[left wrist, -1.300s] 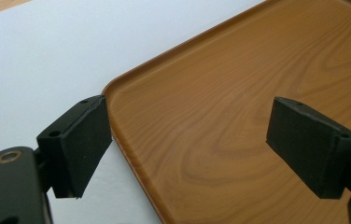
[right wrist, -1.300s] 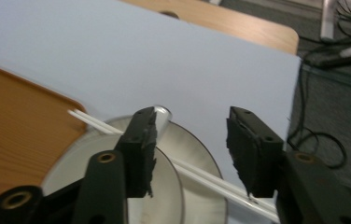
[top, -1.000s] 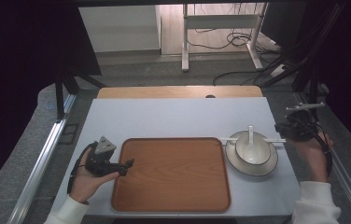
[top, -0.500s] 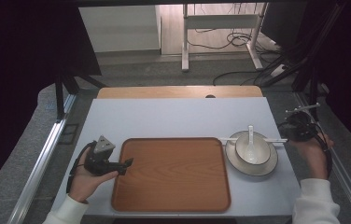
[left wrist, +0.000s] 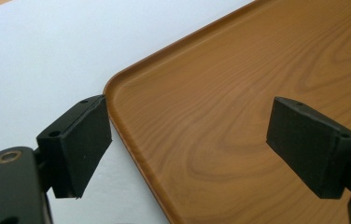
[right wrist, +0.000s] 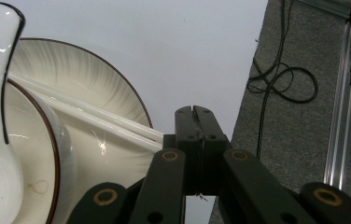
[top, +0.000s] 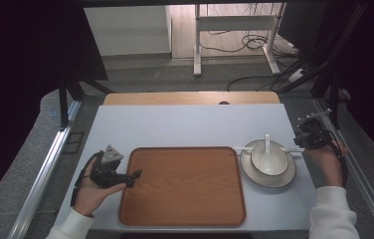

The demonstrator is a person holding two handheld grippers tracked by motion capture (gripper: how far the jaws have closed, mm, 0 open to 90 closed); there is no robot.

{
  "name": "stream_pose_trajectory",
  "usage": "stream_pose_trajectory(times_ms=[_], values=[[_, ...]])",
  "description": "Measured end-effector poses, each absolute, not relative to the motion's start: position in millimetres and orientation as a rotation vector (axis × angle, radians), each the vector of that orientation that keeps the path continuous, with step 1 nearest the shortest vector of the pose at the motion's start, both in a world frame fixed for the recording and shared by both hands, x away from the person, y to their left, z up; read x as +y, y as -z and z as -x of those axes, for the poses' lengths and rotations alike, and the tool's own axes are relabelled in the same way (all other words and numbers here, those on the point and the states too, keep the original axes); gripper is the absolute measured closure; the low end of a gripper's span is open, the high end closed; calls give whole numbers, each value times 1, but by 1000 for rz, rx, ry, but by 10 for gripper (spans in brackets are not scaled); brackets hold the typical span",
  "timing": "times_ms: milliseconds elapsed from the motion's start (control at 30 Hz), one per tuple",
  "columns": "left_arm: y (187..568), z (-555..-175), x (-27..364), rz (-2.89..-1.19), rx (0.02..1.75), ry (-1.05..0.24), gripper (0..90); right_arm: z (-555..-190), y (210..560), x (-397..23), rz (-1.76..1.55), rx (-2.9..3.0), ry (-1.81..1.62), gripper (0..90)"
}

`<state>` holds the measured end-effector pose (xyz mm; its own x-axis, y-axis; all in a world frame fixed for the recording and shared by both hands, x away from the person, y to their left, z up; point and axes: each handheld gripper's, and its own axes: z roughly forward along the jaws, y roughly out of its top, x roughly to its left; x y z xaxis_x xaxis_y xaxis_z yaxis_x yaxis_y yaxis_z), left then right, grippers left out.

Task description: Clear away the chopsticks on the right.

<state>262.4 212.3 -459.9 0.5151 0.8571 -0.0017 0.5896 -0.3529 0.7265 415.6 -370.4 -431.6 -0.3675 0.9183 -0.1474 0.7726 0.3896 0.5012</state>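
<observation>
A brown wooden tray point(top: 182, 184) lies on the white table point(top: 185, 124) and has nothing on it. My left gripper point(top: 133, 178) rests at its left rim with the jaws open, one pad on either side of the tray's point(left wrist: 239, 93) near corner edge point(left wrist: 187, 140), gripping nothing. To the right of the tray stands a cream plate point(top: 274, 181) with a white bowl point(top: 274, 160), a white spoon point(top: 267, 144) in it. White chopsticks point(top: 242, 148) lie across the plate. My right gripper point(top: 304, 143) is shut point(right wrist: 194, 112) at their right end. The chopsticks point(right wrist: 94, 116) reach its left jaw; I cannot tell whether they are pinched.
The table's right edge point(right wrist: 257, 56) runs close beside my right gripper, with grey floor, a looped cable point(right wrist: 285, 84) and a metal rail point(right wrist: 341, 102) beyond it. A wooden strip point(top: 190, 98) borders the table's far side. Another rail point(top: 46, 169) runs along the left.
My right hand has come down a little toward the chopsticks' right end. The left hand and the tray have stayed where they were.
</observation>
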Motion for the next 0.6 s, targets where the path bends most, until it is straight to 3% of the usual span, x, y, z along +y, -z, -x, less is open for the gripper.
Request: stream_pose_trajectory(times_ms=[600], values=[[459,-262,214,-2079,1174,-495,136,-424,450,-365,-1463,2262,-420,897]])
